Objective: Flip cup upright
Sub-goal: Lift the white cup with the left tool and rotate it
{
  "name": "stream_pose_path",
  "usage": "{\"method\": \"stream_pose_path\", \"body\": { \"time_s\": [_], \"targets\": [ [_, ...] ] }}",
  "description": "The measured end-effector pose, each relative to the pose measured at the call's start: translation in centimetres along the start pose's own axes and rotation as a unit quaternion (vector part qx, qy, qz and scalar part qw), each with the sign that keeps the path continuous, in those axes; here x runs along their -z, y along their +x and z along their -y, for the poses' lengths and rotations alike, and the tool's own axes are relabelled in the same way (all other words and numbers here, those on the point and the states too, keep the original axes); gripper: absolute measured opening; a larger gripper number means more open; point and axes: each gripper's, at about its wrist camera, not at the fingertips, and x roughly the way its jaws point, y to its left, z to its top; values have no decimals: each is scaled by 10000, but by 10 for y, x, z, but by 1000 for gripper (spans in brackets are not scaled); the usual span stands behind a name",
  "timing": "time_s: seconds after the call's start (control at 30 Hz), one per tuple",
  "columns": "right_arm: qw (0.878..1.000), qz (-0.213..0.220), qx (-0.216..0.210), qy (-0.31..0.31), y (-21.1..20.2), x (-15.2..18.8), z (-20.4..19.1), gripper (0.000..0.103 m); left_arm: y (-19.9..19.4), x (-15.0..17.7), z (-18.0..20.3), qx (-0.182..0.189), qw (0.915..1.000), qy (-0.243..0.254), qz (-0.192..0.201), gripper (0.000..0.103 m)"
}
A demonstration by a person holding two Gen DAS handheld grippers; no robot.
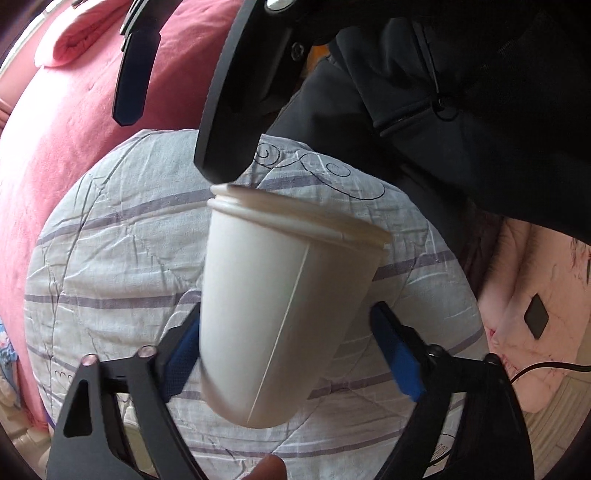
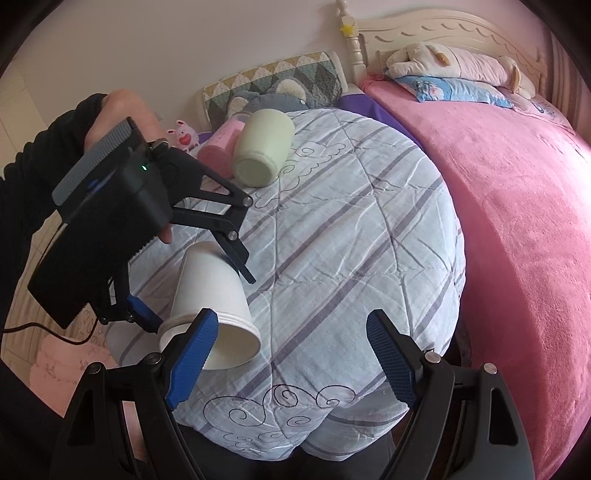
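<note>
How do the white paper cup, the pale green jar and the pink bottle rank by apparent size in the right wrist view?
1. White paper cup, though it sits nearest the camera, which inflates it.
2. Pale green jar, lying on its side.
3. Pink bottle, partly hidden behind the jar, so its full size is unsure.

A cream carved headboard (image 2: 443, 33) at upper right, plain pale wall (image 2: 147, 44) behind (soft daylight), pink blanket (image 2: 517, 221) across the bed.

white cup (image 1: 280, 317), striped grey quilt (image 2: 351, 229), pink blanket (image 2: 517, 206)
</note>
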Motion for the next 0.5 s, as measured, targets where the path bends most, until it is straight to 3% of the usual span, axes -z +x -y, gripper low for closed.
{"method": "stream_pose_path", "body": {
  "time_s": [0.17,0.5],
  "targets": [
    [10000,38,10,-3,-6,1,4,83,5,3,1,137,9999,-49,-14,61],
    [10000,-27,-43,-51,-2,4,0,83,2,15,3,52,9983,-540,225,60]
  ]
}}
